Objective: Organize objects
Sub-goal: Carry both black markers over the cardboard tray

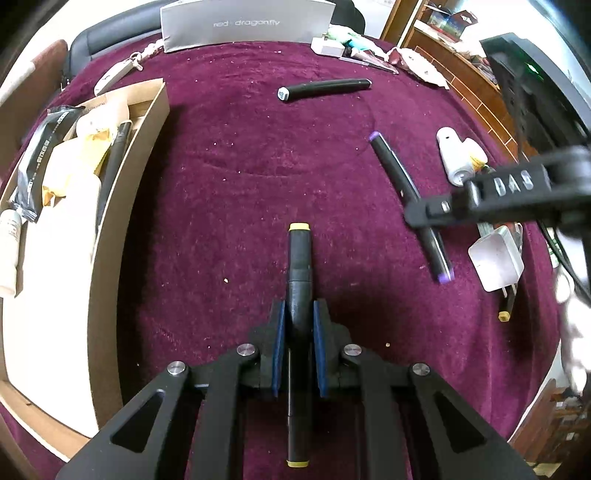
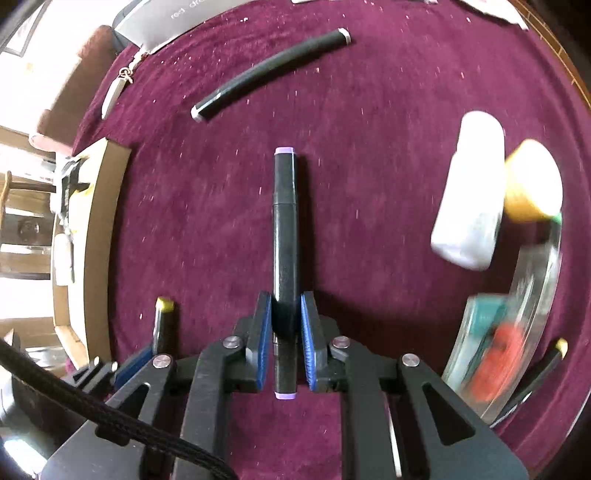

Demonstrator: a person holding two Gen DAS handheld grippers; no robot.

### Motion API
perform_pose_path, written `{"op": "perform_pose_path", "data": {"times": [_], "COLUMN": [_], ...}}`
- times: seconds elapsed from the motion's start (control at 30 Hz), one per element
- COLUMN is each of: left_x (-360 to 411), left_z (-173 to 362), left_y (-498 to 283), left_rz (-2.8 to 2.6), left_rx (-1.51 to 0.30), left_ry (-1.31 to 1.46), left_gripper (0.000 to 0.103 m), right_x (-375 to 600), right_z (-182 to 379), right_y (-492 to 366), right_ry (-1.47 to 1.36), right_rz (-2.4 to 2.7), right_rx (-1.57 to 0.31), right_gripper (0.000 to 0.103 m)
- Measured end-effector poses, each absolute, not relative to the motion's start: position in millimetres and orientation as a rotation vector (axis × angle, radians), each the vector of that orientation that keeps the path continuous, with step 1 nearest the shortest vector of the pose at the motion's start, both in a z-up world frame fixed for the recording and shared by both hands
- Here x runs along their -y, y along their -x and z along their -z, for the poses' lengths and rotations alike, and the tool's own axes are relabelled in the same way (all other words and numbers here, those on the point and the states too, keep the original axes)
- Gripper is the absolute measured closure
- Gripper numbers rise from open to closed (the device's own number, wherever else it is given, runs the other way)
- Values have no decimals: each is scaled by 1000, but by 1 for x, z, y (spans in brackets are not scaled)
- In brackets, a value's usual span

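My left gripper (image 1: 299, 319) is shut on a black marker with yellow ends (image 1: 299, 266), blue pads pressing both sides of its barrel; the marker points straight ahead over the maroon cloth (image 1: 229, 192). My right gripper (image 2: 284, 314) is shut the same way on a black marker with purple ends (image 2: 283, 221). In the left wrist view that purple marker (image 1: 397, 171) lies to the right with the right gripper (image 1: 424, 218) across its middle. A third black marker with grey ends (image 1: 325, 88) lies loose at the back. The left gripper (image 2: 136, 362) shows low at the left of the right wrist view.
A cardboard box (image 1: 122, 206) with bottles, packets and a marker stands at the left. A white bottle (image 2: 469, 192), a yellow-capped item (image 2: 532, 181), a clear pack (image 2: 517, 295), a white charger (image 1: 496, 258) and another yellow-tipped marker (image 2: 546, 365) crowd the right. A grey box (image 1: 243, 26) stands at the back.
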State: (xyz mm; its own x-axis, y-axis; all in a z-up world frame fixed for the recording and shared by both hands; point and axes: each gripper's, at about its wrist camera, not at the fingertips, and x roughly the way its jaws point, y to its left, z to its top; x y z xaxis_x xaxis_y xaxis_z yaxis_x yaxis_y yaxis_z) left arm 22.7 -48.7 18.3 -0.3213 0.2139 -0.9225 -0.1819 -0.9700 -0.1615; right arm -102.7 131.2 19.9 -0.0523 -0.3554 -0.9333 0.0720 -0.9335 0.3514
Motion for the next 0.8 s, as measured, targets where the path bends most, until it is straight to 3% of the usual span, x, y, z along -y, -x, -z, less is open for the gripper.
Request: {"op": "perform_pose_path", "data": {"times": [0.37, 0.53, 0.57, 0.63, 0.8], "left_x": [49, 48, 49, 58, 73], "left_z": [-18, -18, -19, -19, -23], "left_y": [-30, -28, -27, -24, -28], "left_rz": [-2408, -2384, -2370, -2316, -2300], "left_rx": [2, -18, -15, 55, 104], "left_ry": [1617, 1605, 1608, 1626, 1640], "left_gripper": [91, 91, 91, 92, 92], "right_x": [-116, -100, -98, -98, -105], "right_z": [-22, -23, -23, -23, -22], "right_y": [92, 94, 93, 91, 87], "right_ry": [-1956, -1941, -1936, -1925, -1935], "right_rz": [2138, 2186, 2197, 2182, 2152], "right_rx": [186, 120, 109, 130, 240], "right_gripper": [90, 79, 79, 89, 90]}}
